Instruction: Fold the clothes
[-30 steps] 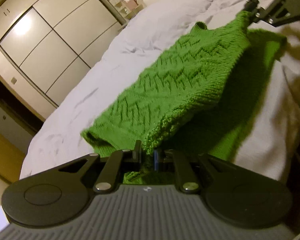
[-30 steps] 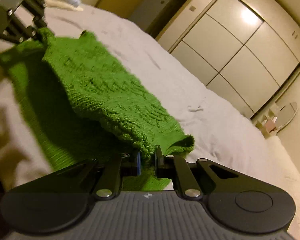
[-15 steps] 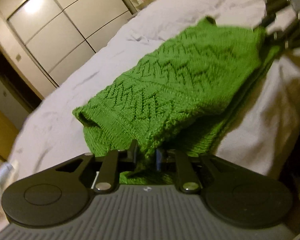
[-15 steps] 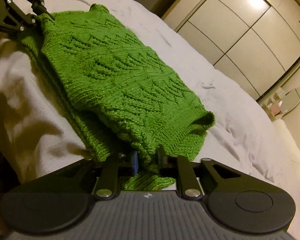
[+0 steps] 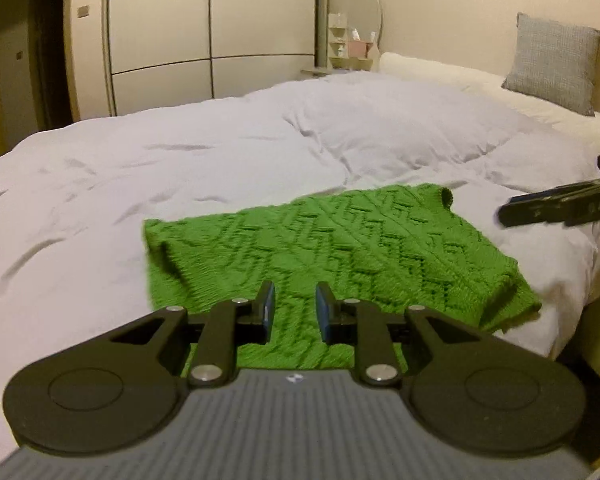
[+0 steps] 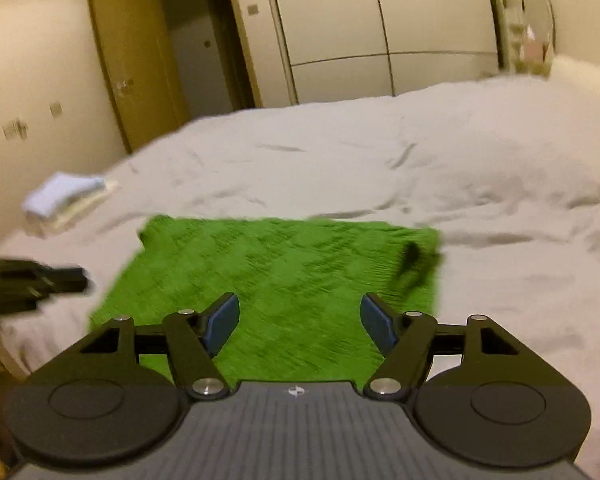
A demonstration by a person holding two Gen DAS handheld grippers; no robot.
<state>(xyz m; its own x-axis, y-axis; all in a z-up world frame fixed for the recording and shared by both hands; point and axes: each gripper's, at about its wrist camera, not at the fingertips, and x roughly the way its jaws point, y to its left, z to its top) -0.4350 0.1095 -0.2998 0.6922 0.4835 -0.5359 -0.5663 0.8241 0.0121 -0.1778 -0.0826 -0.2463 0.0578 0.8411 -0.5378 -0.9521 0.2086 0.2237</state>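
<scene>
Released, green sweater (image 5: 332, 248) now lies folded below both open tools (image 5: 295, 312).

Left black plastic two-finger claw (image 5: 295, 312): blue pads, silver pivot screws, grey ribbed body; right black claw (image 6: 299, 322) looks identical, small white emblem.

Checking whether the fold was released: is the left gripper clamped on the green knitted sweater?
No, the left gripper has its jaws apart, empty, above the flat-lying green knitted sweater.
</scene>
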